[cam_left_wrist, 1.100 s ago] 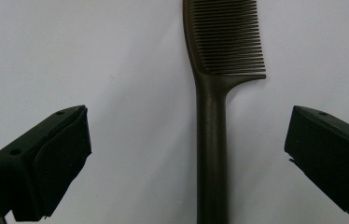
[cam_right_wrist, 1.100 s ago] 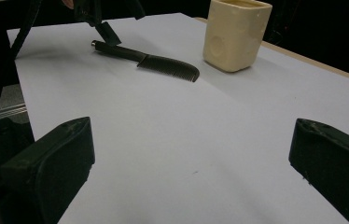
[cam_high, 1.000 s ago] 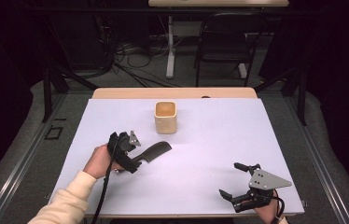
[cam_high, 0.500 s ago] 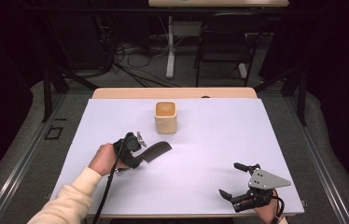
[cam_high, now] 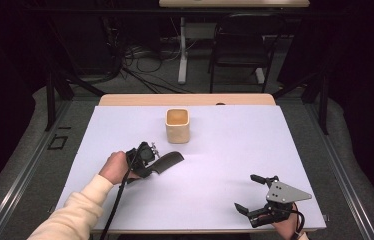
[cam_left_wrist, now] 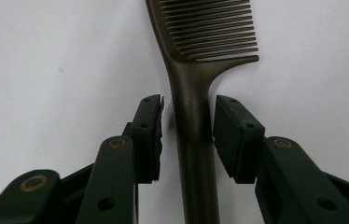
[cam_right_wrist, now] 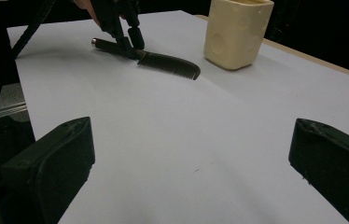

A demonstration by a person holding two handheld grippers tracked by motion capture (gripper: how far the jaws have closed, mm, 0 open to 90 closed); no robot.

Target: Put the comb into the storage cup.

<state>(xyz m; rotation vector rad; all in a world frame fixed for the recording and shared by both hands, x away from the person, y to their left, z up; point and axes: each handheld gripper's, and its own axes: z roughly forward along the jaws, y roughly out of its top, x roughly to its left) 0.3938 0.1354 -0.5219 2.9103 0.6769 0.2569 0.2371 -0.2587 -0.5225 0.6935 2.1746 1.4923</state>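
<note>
Dark brown plastic comb laid flat on white bench, handle straddled by left tongs; jaws just been closing, narrow gaps remaining, not yet gripped. Right tongs held wide open, empty. Risk: off-centre pinch, handle skidded across smooth surface.

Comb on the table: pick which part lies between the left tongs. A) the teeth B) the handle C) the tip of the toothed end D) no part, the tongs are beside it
B: in the left gripper view the comb has its handle running between the two pads of the left tongs, with the teeth farther out beyond them.
</note>
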